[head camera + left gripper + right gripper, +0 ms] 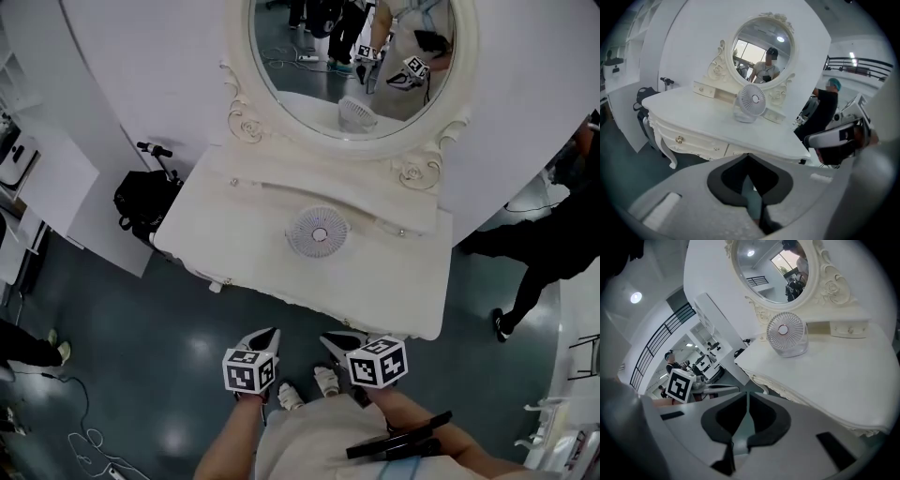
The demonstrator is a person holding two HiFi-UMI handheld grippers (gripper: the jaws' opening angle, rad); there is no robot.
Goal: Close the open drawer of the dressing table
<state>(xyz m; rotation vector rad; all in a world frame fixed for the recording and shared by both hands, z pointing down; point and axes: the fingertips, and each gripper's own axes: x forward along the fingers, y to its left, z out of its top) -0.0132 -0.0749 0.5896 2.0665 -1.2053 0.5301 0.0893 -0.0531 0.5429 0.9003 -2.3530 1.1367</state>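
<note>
The white dressing table point(234, 225) stands in front of me under its round mirror point(361, 56), with a small white fan point(318, 231) on top. In the left gripper view its drawer fronts point(679, 139) with gold knobs sit flush with the table's front. My left gripper point(267, 335) hovers just short of the table's front edge, its jaws shut and empty point(748, 155). The right gripper point(337, 339) hangs beside it, also short of the edge, jaws together with nothing between them point(747, 393).
A black bag point(145, 202) on a stand sits at the table's left end, next to a white partition point(56, 187). A person in black point(544, 253) stands at the right. Cables point(84, 436) lie on the dark floor at lower left.
</note>
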